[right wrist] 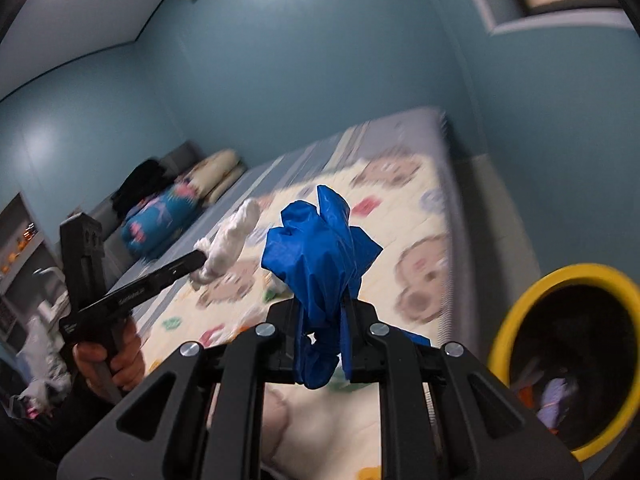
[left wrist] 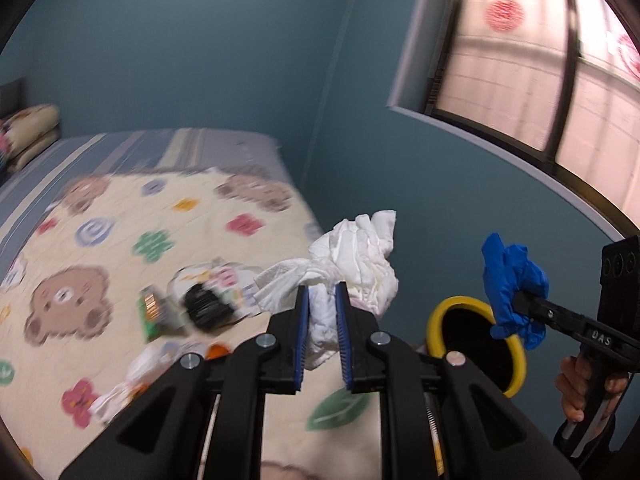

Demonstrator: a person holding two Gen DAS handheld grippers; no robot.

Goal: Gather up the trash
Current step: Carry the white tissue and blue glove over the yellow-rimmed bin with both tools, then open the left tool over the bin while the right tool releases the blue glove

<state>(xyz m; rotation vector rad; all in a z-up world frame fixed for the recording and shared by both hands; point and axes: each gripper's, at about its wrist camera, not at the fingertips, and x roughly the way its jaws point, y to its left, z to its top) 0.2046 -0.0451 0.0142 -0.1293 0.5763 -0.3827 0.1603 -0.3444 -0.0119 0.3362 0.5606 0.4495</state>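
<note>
The left gripper was clenched on a crumpled wad of white tissue paper, the paper squeezed between its blue ribbed pads and bulging out above and below them. The right gripper was clamped likewise on a crumpled blue plastic glove, which stood up in a bunch above the jaws and hung in a loop beneath them. Both wads were carried in the air above the near part of the bed, the two well apart.

Just beside the bed's edge stood a round bin with a yellow rim and a black inside; some orange and pale purple scraps lay within it. In the left wrist view the blue glove hung right at the bin's rim.

On the cream quilt printed with brown bears and coloured flowers more litter lay blurred: a green and brown packet, a black object on a clear wrapper, and white tissue scraps nearer the camera.

Farther off lay the grey striped sheet, then stacked cream pillows and a blue patterned bundle at the headboard. Behind stood the teal wall and a dark-framed window with a pink curtain
</note>
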